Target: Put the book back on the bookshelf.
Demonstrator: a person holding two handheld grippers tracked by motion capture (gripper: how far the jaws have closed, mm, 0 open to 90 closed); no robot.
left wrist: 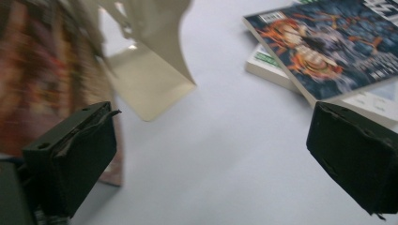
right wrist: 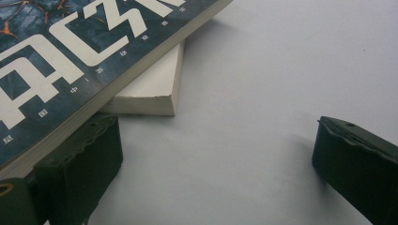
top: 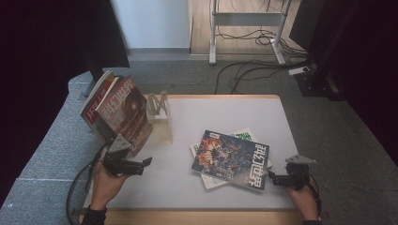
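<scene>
Leaning against a cream bookend (top: 162, 123) at the table's (top: 234, 110) left edge, the reddish book (top: 124, 115) stands tilted, just beside the left gripper (top: 146, 161), whose jaws are spread wide with nothing between them. The right gripper (top: 271, 177) is also spread, empty, one jaw just beside the corner of a dark blue book (top: 231, 158) lying on a white one (top: 244, 136).
</scene>
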